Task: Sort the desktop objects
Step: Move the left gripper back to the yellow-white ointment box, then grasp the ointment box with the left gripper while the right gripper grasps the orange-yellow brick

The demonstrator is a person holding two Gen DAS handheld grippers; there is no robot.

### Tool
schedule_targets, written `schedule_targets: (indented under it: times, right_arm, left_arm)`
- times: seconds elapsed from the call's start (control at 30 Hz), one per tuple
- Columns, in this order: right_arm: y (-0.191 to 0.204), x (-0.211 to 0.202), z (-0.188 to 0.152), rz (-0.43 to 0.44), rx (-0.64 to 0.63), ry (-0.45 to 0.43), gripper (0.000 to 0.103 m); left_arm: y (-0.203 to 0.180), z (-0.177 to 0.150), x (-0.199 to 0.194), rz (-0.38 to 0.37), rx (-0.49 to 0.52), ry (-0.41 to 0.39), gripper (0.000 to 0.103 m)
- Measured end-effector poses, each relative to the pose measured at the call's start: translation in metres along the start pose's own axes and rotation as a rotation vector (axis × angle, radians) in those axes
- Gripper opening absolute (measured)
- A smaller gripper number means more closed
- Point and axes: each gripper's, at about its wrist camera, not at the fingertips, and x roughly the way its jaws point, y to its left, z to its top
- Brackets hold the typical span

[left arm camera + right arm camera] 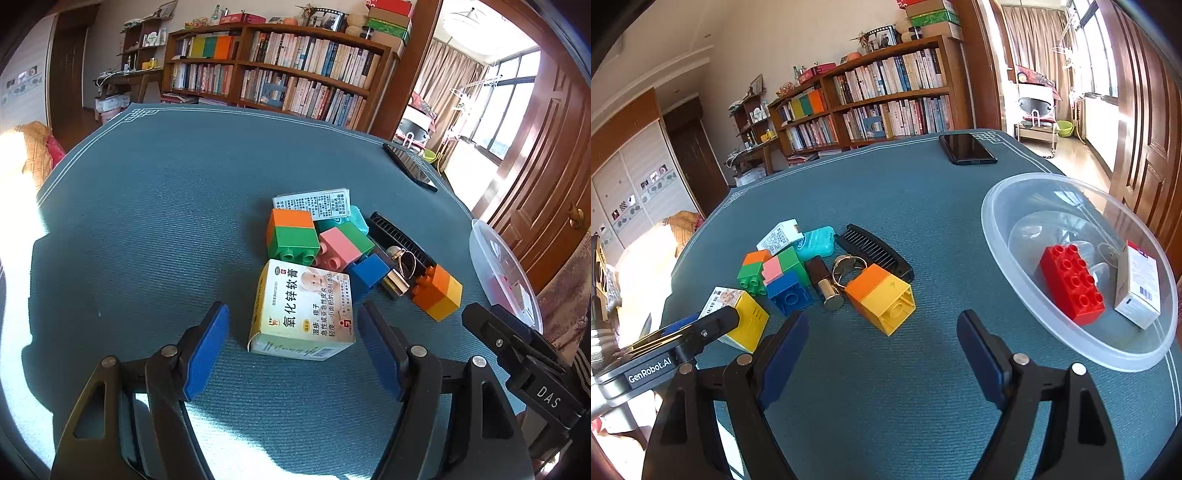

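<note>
While the teal table mat (pixel 886 206) is carrying everything, the clear bowl (pixel 997 236) at its right is holding a red brick (pixel 1071 284) and a small carton (pixel 1137 291). Both the left gripper (pixel 293 343) and right gripper (pixel 882 349) are hanging wide open and empty, the left one facing the ointment box (pixel 303 306) beside the brick pile (pixel 317 240).

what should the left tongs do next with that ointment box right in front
Probably ease the left tongs forward and close on the ointment box: both pads stand open either side of it, not yet touching, and the clear bowl already holds sorted items.
</note>
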Motion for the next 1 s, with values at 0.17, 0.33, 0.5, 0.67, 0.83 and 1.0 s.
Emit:
schedule_targets:
  times: [0.17,0.33,0.5,0.67,0.83,1.0]
  right_arm:
    - [0.002,0.006,0.003,-0.002,-0.002,0.008,0.086]
    - [0.006,0.012,0.005,-0.006,-0.016,0.013,0.086]
    - [0.009,0.023,0.007,-0.021,-0.027,0.028,0.086]
    - [0.01,0.034,0.009,-0.055,-0.034,0.049,0.086]
    - [0.01,0.044,0.009,-0.082,-0.028,0.068,0.086]
    - [0.013,0.05,0.009,-0.101,-0.037,0.08,0.08]
  left_arm:
    - [0.003,0.002,0.007,0.001,-0.009,0.012,0.075]
    - [0.003,0.004,0.014,0.002,-0.013,0.02,0.075]
    - [0.003,0.002,0.02,0.003,0.004,0.024,0.075]
    - [0.005,-0.001,0.022,0.001,0.013,0.013,0.075]
    - [0.005,-0.004,0.021,0.027,0.027,-0.005,0.07]
    - [0.013,-0.003,0.019,0.018,-0.013,-0.017,0.06]
